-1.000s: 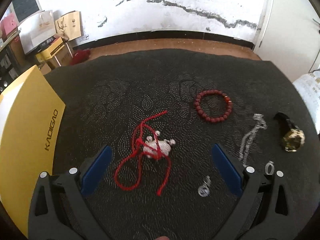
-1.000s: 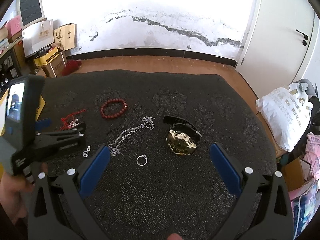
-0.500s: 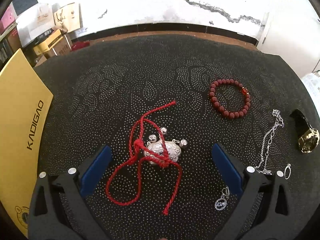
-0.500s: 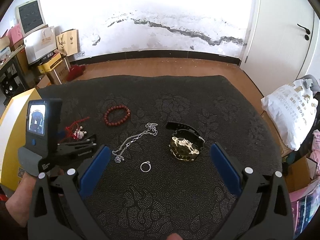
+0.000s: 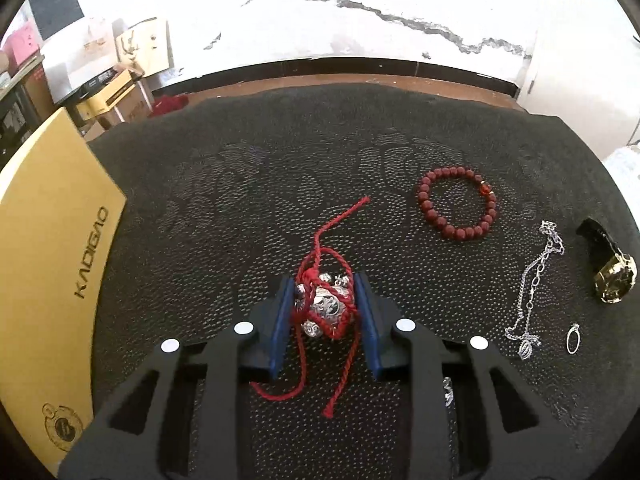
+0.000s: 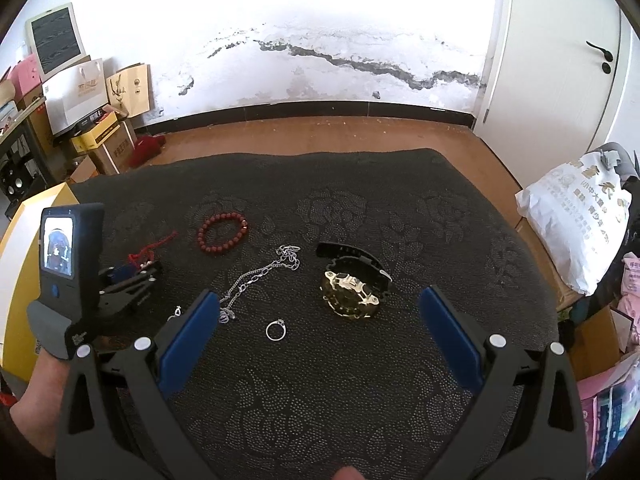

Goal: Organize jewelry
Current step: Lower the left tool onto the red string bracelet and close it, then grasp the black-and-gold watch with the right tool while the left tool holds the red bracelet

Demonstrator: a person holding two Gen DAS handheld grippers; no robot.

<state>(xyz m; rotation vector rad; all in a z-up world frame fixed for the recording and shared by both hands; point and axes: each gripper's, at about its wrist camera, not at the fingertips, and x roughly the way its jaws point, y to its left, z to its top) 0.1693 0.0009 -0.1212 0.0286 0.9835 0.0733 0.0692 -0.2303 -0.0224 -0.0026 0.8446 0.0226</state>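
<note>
In the left wrist view the left gripper (image 5: 325, 312) pinches the silver pendant (image 5: 326, 306) between its blue pads (image 5: 280, 322), the red cord (image 5: 320, 264) tangled round it trailing ahead and back under the tongs, with the red bead bracelet (image 5: 457, 208) ahead to the right and the silver chain (image 5: 534, 288), ring (image 5: 573, 338) and gold watch (image 5: 614, 278) well off to the right. In the right wrist view the right gripper (image 6: 318, 334) hangs spread wide over the black mat (image 6: 360, 380), the ring just ahead between its fingers, the watch ahead right of centre, the chain by the left finger
</note>
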